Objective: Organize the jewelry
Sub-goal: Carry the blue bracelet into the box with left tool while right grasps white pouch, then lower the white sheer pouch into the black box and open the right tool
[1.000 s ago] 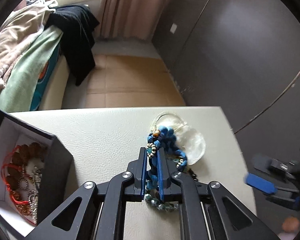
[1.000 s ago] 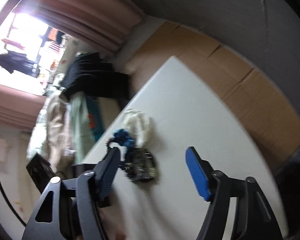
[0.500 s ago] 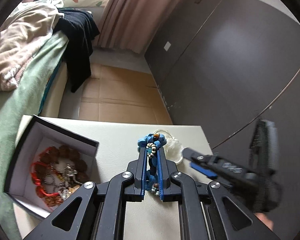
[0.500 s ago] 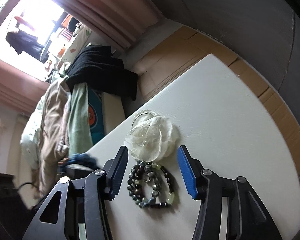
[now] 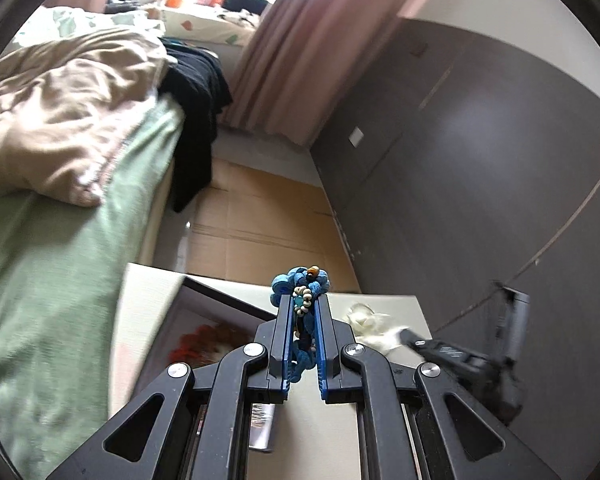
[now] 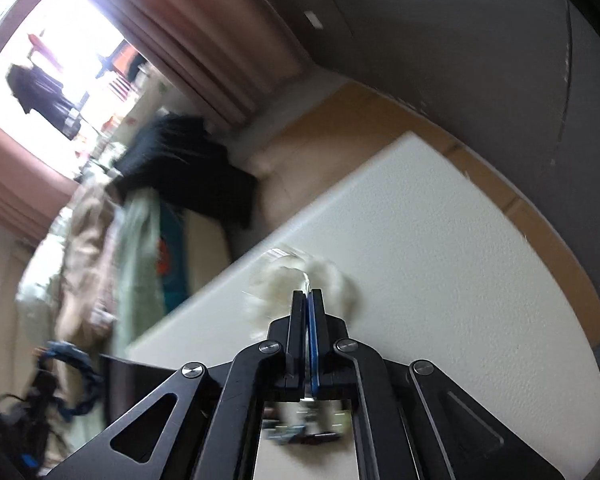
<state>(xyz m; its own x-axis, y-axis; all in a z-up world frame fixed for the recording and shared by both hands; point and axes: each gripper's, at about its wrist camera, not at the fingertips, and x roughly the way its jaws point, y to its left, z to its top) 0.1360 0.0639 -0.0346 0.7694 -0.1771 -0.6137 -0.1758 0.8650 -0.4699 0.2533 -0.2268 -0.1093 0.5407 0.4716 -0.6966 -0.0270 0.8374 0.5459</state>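
Unmade bed, pink curtains

Left tool clamped on blue beaded bracelet, beads bulging past the fingertips, lifted off the surface. Right tool pinched nearly closed, fingers almost touching on a thin clear loop of the white flower piece; tips blurred.

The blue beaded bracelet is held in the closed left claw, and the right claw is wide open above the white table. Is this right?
Not quite. The right claw is shut, pinching the white flower ornament, as the right wrist view shows. The blue beaded bracelet is indeed in the closed left claw.
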